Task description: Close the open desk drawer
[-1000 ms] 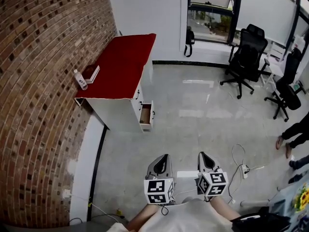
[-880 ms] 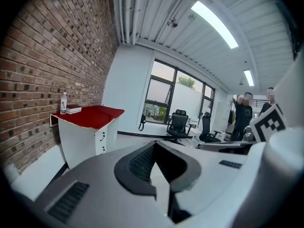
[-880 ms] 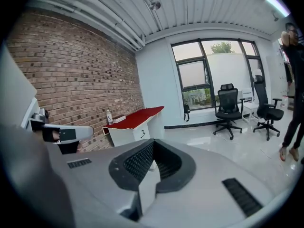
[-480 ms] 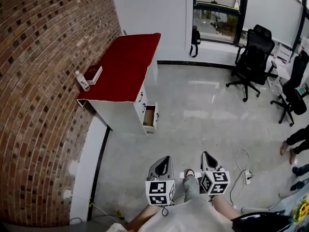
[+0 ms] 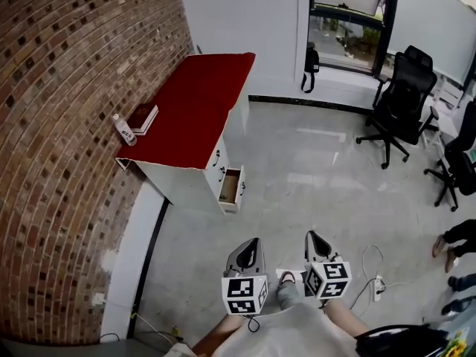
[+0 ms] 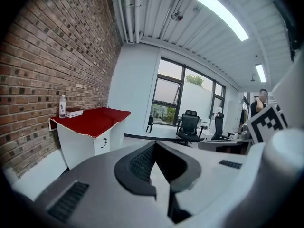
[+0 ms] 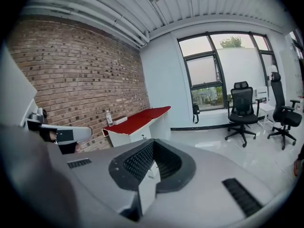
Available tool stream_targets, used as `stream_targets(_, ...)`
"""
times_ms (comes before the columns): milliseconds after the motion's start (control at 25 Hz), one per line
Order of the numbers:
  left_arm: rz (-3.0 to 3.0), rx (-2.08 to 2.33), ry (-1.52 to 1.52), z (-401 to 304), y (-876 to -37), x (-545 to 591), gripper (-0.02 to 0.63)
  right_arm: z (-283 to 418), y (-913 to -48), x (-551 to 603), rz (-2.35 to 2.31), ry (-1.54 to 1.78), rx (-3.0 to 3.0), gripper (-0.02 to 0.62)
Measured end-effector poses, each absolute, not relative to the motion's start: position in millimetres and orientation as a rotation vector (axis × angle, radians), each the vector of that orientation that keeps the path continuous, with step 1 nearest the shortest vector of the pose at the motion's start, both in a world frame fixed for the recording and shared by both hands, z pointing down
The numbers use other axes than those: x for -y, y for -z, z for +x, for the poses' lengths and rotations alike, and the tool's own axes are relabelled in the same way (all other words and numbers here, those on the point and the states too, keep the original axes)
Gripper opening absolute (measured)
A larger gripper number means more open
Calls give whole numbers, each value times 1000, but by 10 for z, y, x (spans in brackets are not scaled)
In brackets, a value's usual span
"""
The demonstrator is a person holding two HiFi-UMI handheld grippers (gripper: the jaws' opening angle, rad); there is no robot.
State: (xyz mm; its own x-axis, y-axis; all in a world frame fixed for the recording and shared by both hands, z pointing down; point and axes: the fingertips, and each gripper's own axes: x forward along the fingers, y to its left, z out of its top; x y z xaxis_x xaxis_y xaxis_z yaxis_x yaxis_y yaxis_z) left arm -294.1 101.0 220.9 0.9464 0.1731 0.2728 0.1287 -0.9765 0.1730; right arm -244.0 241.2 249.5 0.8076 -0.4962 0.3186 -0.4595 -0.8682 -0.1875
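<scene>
By the brick wall [image 5: 67, 125], the drawer [image 5: 231, 187] of the counter [image 5: 197, 99] is hanging open; the left claw [image 5: 251, 242] and right claw [image 5: 312, 238], closed empty, are likely risking a skewed, jamming push.

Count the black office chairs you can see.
2. One chair by the window; the other chair at the head view's right edge, partly cut off. More may be out of frame.

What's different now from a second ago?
Not much. The person stepped a little closer, so the desk looks a bit bigger, and a leg now shows between the claws. Nothing was grabbed or let go. The drawer is still open, and the left claw and right claw stay shut, empty, far from it.
</scene>
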Motion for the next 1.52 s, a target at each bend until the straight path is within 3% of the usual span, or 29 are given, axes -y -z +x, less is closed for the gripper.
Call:
stream_targets(720,2941,-14,-427,-1500,-2197,-1268,0,-827,-2466,-2732,-2863,560,-935,-3)
stream_targets(1520,2914,103,-480,-397,-2476,-1044,0,348,-2766,-2541,-2840,647,-1047,-3)
